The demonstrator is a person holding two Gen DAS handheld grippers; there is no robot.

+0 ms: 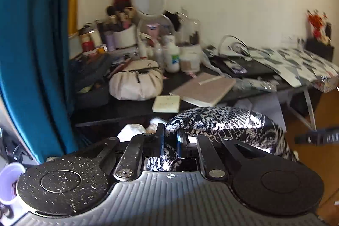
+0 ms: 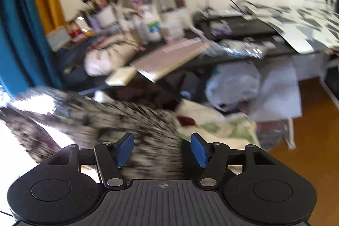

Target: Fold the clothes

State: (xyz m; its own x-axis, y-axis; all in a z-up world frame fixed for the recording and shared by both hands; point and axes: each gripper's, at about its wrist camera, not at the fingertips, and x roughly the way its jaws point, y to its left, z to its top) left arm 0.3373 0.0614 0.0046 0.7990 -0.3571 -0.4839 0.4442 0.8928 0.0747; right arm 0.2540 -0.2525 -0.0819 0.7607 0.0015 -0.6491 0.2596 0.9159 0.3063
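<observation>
Black-and-white patterned cloth (image 1: 222, 120) is clamped in my left gripper (image 1: 170, 141), whose blue pads are drawn close together with a fold of the fabric squeezed between them. From that pinch the cloth arches up and over to the right, just in front of the dark desk (image 1: 131, 107) and lower than its top.

My right gripper (image 2: 163, 149) is released: its blue pads (image 2: 125, 148) stand well apart, and the same patterned cloth (image 2: 101, 118) lies between them without either pad pressing on it, though this view is blurred. The cloth stretches away to the left from there, again below the desk (image 2: 211, 58).

On the desk sit a round mirror (image 1: 148, 0), a cream drawstring pouch (image 1: 135, 84), a white bottle (image 1: 172, 56) and a pale pink notebook (image 1: 205, 87). A teal curtain (image 1: 31, 46) hangs to the left of the desk.
</observation>
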